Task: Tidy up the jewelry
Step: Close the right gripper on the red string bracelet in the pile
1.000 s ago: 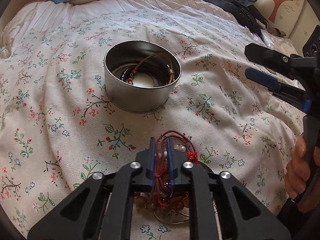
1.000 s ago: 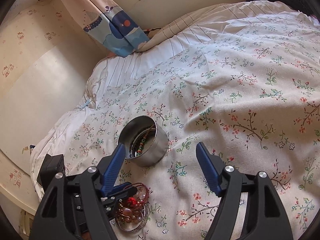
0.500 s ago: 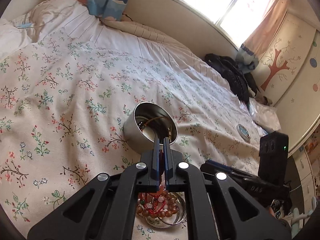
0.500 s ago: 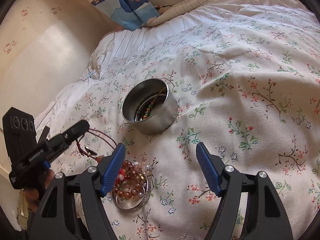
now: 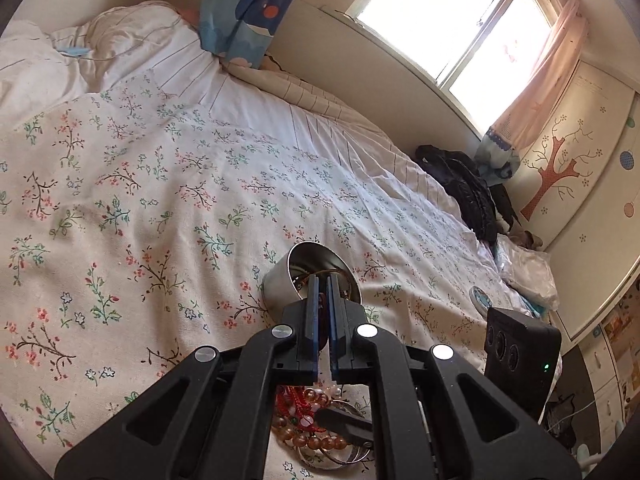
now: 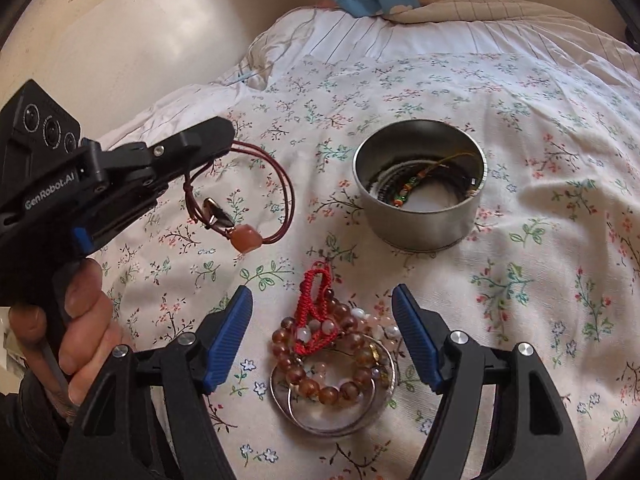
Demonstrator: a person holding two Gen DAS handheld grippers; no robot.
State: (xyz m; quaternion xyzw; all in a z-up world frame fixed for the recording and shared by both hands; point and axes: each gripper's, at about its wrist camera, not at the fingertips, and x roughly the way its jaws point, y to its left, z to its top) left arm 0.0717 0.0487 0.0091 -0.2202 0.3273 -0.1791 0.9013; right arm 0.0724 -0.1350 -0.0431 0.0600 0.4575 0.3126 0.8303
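Left gripper (image 6: 224, 136) clamping a dark red cord bracelet (image 6: 276, 196), blue pads (image 5: 313, 312) pressed nearly together on the cord. Dangling clear of the bedspread (image 6: 520, 120), with an orange bead and a small metal charm hanging at the low end of the loop. Being carried by a hand (image 6: 84, 328) wrapped around the grip, at the left of the right wrist view.

Right gripper (image 6: 322, 330) hovering with jaws spread wide, holding nothing. Framing the heap of jewelry (image 6: 332, 364) lying on the bedspread: amber-brown beaded bracelets, a red knotted cord piece, pale beads and silver bangles tangled together.

Sitting upright beyond the heap, a round metal tin (image 6: 420, 188), well apart from the hanging bracelet, holding several cords and beaded strands already. Seen from the left wrist, lining up just past the closed fingertips.
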